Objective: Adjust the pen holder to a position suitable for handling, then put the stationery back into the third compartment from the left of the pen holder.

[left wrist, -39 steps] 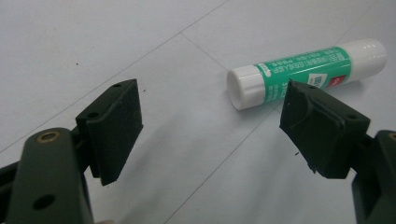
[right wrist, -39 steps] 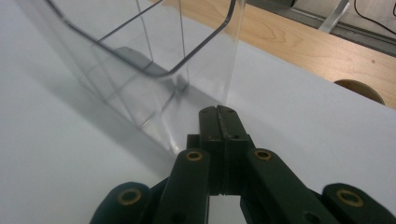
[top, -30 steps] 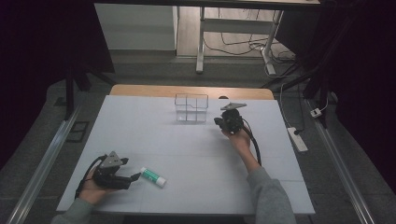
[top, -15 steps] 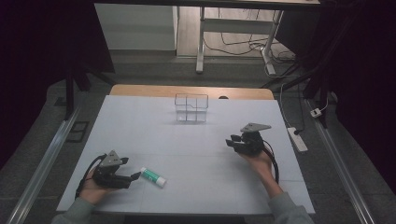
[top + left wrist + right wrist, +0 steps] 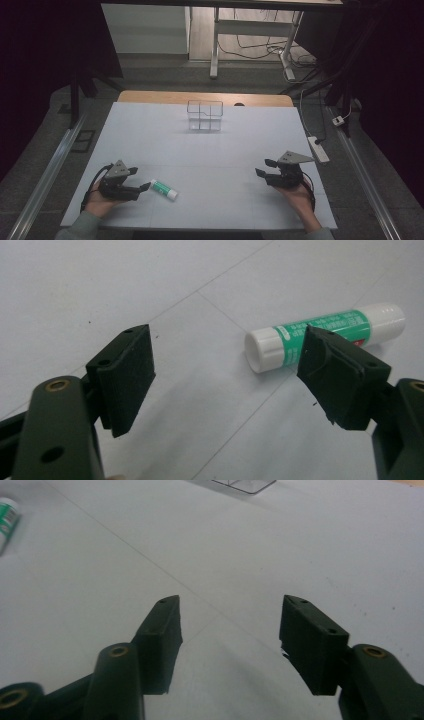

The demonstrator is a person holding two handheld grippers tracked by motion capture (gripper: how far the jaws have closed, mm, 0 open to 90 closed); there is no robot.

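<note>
One glue stick (image 5: 164,189) flat on table (image 5: 210,150); one clear box (image 5: 205,115); both grippers' fingers apart, empty

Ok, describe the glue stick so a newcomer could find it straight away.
Start at the white table and go to its near left corner, where the left gripper rests. Just beyond its open jaws lies the glue stick, a small white tube with a green label, far from the clear box.

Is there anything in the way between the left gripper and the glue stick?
No. The left gripper is open and the glue stick lies right in front of it on the bare table. One jaw already overlaps the stick in the left gripper view. Nothing sits between them.
</note>
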